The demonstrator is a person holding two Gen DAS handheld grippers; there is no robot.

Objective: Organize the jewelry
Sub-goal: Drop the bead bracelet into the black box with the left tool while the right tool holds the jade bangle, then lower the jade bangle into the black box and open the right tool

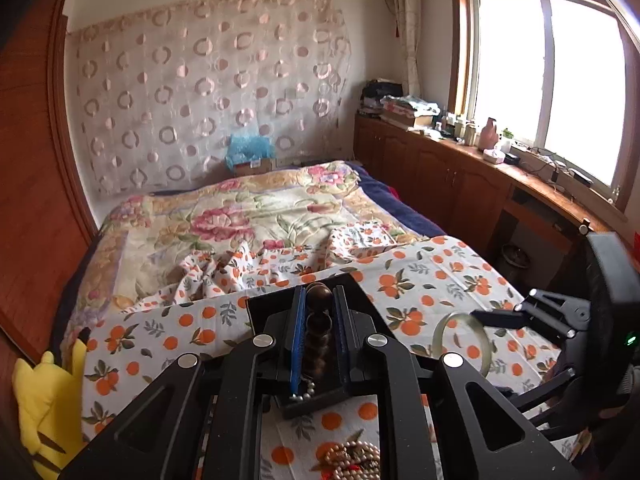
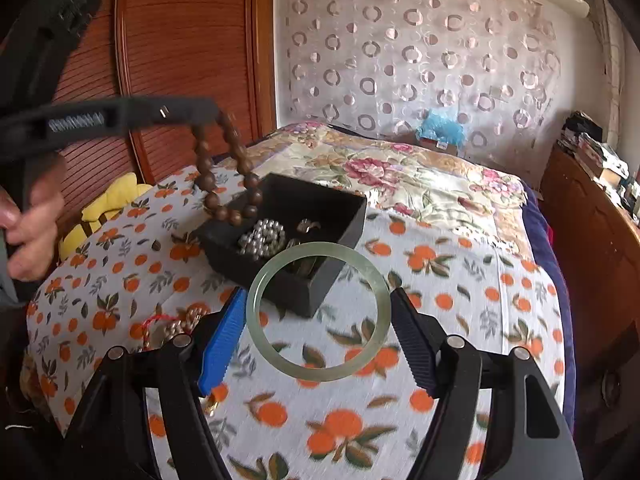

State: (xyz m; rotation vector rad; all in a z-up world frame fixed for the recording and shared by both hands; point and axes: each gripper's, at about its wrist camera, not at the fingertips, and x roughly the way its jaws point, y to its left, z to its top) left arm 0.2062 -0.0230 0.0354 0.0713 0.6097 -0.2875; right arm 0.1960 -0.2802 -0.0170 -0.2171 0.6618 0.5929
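Note:
My left gripper (image 1: 319, 320) is shut on a brown wooden bead bracelet (image 1: 318, 322). In the right wrist view the left gripper (image 2: 208, 114) holds that bracelet (image 2: 226, 176) hanging over the near left corner of the black jewelry box (image 2: 344, 236). The box holds a silver bead string (image 2: 262, 238) and small metal pieces. My right gripper (image 2: 318, 316) is shut on a pale green jade bangle (image 2: 318, 312), held by its two sides just in front of the box. The bangle also shows in the left wrist view (image 1: 460, 340).
The box sits on an orange-print cloth (image 2: 440, 280) over the bed. A gold bead piece with red cord (image 2: 180, 324) lies left of my right gripper; it also shows in the left wrist view (image 1: 352, 456). A yellow plush toy (image 1: 48, 400) lies at the bed's left edge.

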